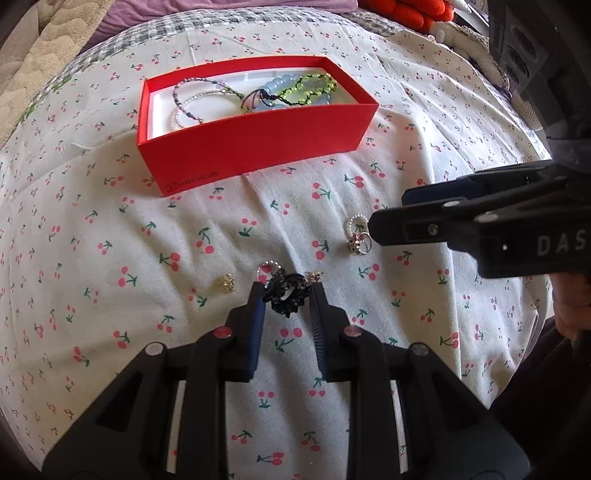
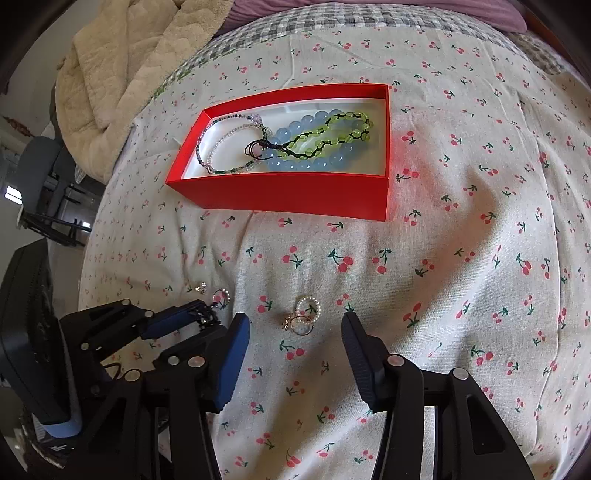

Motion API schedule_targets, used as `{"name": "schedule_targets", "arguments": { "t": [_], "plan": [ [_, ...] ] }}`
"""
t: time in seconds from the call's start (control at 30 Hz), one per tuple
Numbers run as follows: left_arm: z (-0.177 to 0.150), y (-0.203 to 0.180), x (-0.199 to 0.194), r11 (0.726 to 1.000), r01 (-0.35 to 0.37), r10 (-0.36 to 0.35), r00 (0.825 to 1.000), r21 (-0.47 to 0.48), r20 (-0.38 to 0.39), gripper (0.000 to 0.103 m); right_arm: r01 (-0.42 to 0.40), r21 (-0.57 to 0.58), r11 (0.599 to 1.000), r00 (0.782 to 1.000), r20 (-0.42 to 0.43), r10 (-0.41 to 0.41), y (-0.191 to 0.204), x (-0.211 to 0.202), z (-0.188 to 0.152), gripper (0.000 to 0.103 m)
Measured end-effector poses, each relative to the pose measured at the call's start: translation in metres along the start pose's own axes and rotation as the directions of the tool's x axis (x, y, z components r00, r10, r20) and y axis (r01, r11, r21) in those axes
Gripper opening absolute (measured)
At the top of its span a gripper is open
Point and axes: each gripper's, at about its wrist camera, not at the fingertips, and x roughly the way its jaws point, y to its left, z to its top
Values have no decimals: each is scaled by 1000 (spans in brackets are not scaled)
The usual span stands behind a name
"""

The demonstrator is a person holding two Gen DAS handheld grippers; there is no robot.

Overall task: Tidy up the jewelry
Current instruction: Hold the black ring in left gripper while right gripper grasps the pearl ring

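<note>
A red box [image 1: 258,147] on the cherry-print bedspread [image 1: 184,229] holds several bead bracelets [image 2: 314,144], blue, green and clear. My left gripper [image 1: 286,291] points down at the cloth, and its pads press on both sides of a black beaded ornament [image 1: 285,295]. Close around it lie a pearl ring [image 1: 269,267], a small gold piece [image 1: 226,283] and another small piece [image 1: 316,276]. My right gripper [image 2: 293,326] stands open over the cloth. A pearl ring [image 2: 307,306] and a gold ring [image 2: 301,325] lie between its fingertips, untouched.
A beige blanket [image 2: 129,55] is heaped at the bed's far left, with a purple pillow [image 1: 229,11] and an orange soft thing [image 1: 406,14] at the head. A chair [image 2: 37,166] stands off the bed's left edge. The two grippers are close side by side.
</note>
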Motion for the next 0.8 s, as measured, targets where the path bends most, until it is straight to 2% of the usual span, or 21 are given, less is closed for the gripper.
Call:
{"name": "schedule_targets", "arguments": {
  "t": [0.17,0.27,0.4,0.53,0.8],
  "plan": [
    [-8,14,-12,999,-15,16,1000,-34,17,26,20,-46,999,1000,-2,-20,4,8,-5,38],
    [-14,22,-17,998,-30,31,999,-49,18,26,35,-85,996,999,8,-35,7,14,-12,38],
    [-20,29,-13,997,-42,41,999,-72,-12,26,101,-158,982,995,28,-98,13,26,-22,38],
    [-21,30,-9,996,-47,44,999,-80,-29,26,153,-218,964,987,86,-137,21,32,-29,38],
    [-23,35,-9,995,-51,48,998,-88,-33,26,189,-274,943,978,144,-154,29,39,-32,38]
  ]
}}
